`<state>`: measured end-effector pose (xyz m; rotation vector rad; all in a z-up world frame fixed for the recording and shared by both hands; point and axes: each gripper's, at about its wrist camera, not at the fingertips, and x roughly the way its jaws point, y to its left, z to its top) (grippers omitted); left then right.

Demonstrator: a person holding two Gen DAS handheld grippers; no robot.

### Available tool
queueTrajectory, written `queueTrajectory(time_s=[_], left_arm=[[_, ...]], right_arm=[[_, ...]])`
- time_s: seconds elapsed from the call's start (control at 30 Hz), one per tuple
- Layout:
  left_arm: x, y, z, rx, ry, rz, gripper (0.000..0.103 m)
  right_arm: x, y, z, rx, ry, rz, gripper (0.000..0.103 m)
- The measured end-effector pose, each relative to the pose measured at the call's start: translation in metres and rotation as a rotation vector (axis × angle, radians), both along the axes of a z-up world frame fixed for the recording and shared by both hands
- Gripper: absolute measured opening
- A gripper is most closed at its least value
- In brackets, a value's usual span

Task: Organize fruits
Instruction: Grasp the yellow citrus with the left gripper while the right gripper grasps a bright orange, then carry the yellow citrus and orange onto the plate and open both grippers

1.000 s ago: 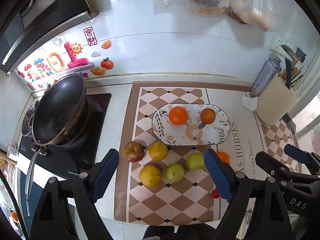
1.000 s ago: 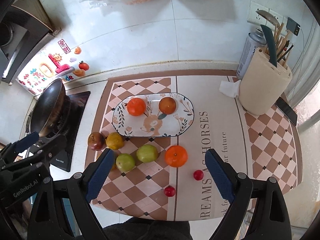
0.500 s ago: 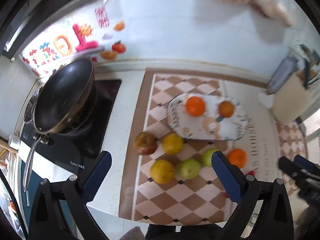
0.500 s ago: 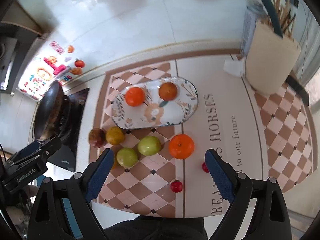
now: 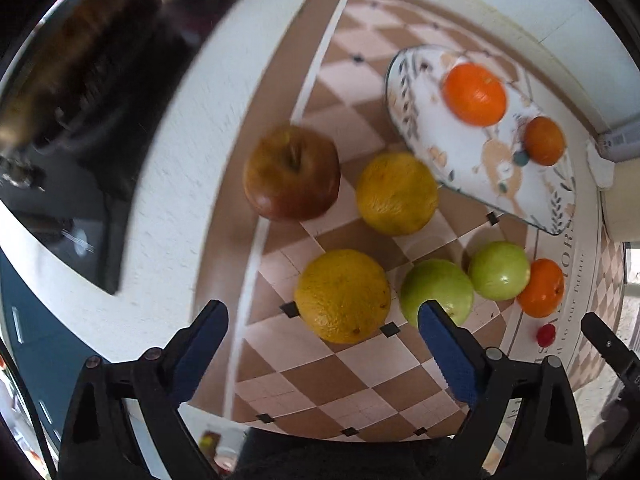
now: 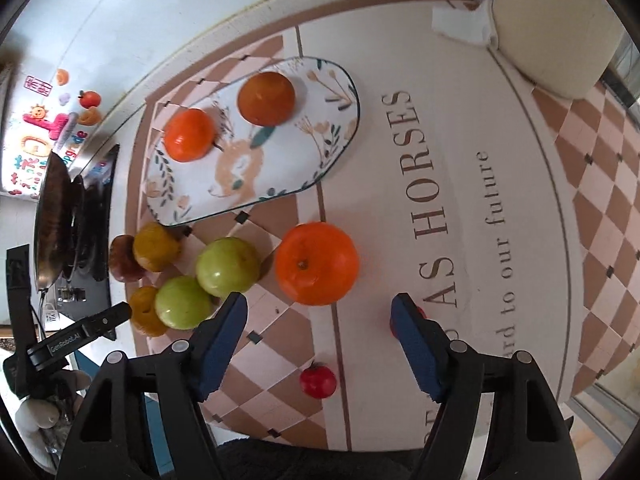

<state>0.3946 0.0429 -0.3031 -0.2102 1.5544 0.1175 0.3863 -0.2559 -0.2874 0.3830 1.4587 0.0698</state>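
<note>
Your left tongs (image 5: 322, 322) gape empty over a yellow orange (image 5: 343, 295); your right tongs (image 6: 319, 314), narrowing yet empty, hang above the loose orange (image 6: 317, 263). 2 oranges sit on the plate (image 6: 336, 148).

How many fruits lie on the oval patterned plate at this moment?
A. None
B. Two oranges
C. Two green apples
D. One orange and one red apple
B: the plate holds only two oranges, while every other fruit lies on the checkered mat.
</note>
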Motion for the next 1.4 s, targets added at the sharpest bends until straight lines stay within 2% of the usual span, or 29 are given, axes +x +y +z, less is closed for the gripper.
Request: queueTrajectory(time_s=[0.07,0.1,0.17,0.27,0.43,0.63,0.77,0.9,1.03,1.23,1.33,1.4], left_arm=[[0.001,-0.002,-0.012,-0.016,0.023,0.001,0.093],[0.002,-0.003,-0.016,-0.023,0.030,-0.001,0.089],[0.002,-0.008,-0.024,-0.028,0.051,-0.015,0.073],[0.001,-0.015,-0.035,-0.032,0.064,-0.038,0.063],[-0.004,-0.018,-0.034,-0.025,0.031,-0.048,0.062],[-0.022,-0.022,-0.032,-0.049,0.049,-0.055,0.062],[-0.049,-0.028,-0.030,-0.101,0.069,-0.056,0.062],[-0.063,-0.034,-0.039,-0.106,0.084,-0.061,0.062],[-0.060,-0.038,-0.039,-0.085,0.054,-0.066,0.062],[-0.050,-0.047,-0.036,-0.056,0.042,-0.083,0.062],[-0.050,-0.053,-0.027,-0.074,0.039,-0.083,0.062],[-0.048,-0.054,-0.013,-0.099,0.023,-0.088,0.062]], right_arm=[[0.005,0.000,-0.011,-0.006,0.016,0.006,0.077],[0.007,0.001,-0.015,-0.009,0.022,0.008,0.076],[0.014,0.005,-0.024,-0.017,0.032,0.022,0.075],[0.023,0.013,-0.037,-0.023,0.048,0.047,0.074],[0.032,0.027,-0.055,-0.026,0.073,0.090,0.066],[0.035,0.040,-0.063,-0.056,0.080,0.144,0.065],[0.017,0.042,-0.064,-0.012,0.126,0.170,0.065],[0.000,0.042,-0.069,0.025,0.160,0.185,0.066],[0.000,0.043,-0.070,0.027,0.162,0.173,0.067],[-0.002,0.052,-0.071,-0.016,0.135,0.217,0.066],[-0.004,0.055,-0.068,-0.030,0.134,0.229,0.065],[-0.004,0.053,-0.060,-0.002,0.123,0.219,0.065]])
